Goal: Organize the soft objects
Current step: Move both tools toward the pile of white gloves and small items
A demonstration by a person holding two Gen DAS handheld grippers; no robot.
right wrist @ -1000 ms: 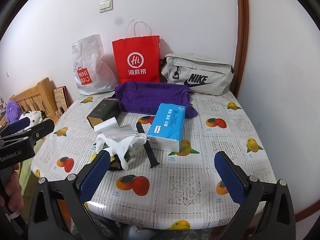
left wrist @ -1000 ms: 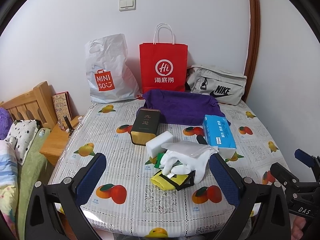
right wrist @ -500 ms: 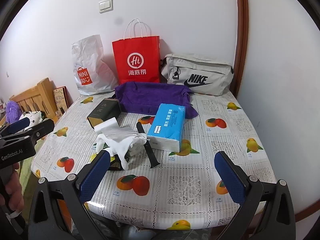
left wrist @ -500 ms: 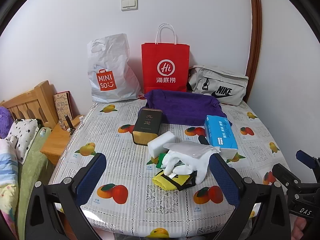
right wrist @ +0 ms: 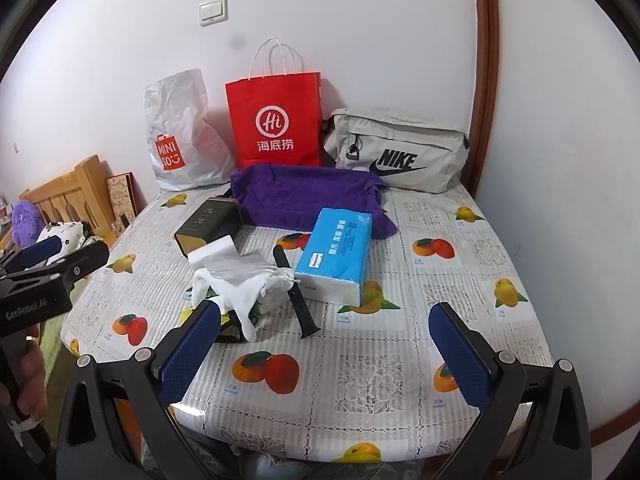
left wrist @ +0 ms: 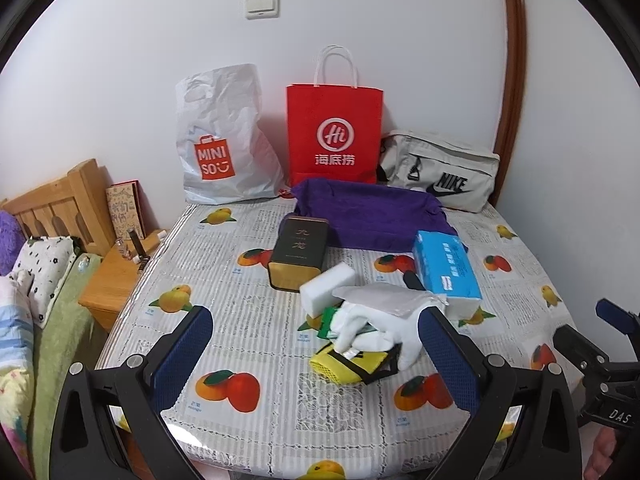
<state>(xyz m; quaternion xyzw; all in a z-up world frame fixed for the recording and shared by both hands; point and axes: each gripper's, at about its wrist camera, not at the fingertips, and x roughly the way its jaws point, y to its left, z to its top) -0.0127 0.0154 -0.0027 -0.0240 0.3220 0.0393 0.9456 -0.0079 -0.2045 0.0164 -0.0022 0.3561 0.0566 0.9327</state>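
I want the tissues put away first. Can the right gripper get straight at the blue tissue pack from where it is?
Probably yes. The right gripper is open and the blue tissue pack lies ahead with bare tablecloth between; only the black strap lies against its left edge.

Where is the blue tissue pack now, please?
The blue tissue pack lies on the table's right-centre in both views, just in front of the purple towel, right of the white gloves.

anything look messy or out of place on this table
Yes: near the front middle, a white glove lies crumpled over a yellow mesh item and green packaging, with a white sponge block leaning against a dark tin lying on its side. The purple towel is rumpled. Nothing looks spilled or broken.
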